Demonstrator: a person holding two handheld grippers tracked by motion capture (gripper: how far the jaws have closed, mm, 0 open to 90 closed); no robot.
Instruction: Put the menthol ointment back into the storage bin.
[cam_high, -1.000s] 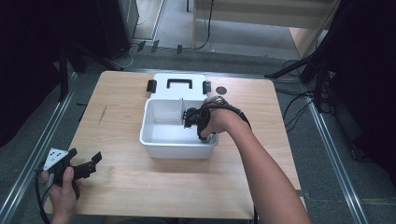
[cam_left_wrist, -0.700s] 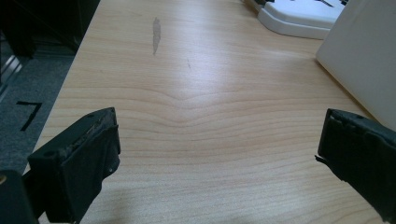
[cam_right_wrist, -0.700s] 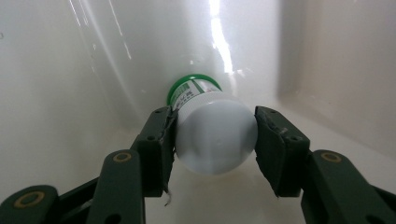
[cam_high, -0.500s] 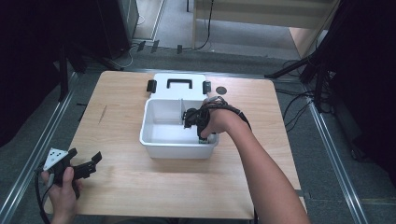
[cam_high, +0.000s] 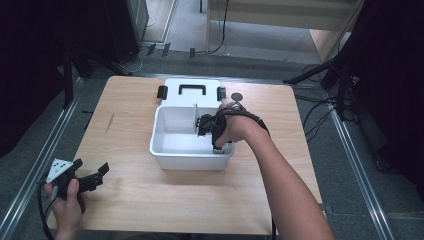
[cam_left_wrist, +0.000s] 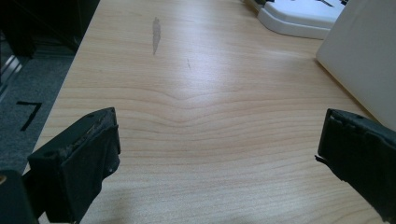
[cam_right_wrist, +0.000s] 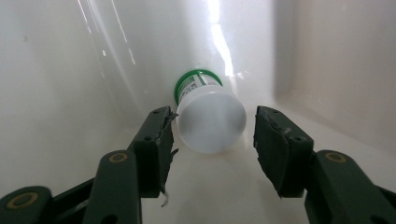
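Table (cam_high: 150, 200): light wood, lit with a soft sheen.
Floor (cam_high: 350, 200): grey carpet, metal rails (cam_high: 357, 170) either side.
Beyond: cables (cam_high: 320, 112), pale wooden furniture (cam_high: 280, 25), dark surroundings.

1. Left of my left gripper (cam_left_wrist: 210, 163), past the table edge, a black mark (cam_left_wrist: 29, 114) shaped like a "7" sits on the grey floor.
2. Ahead of my right gripper (cam_right_wrist: 212, 133), the little bottle (cam_right_wrist: 211, 114) carries a label near its green rim, too small to read.
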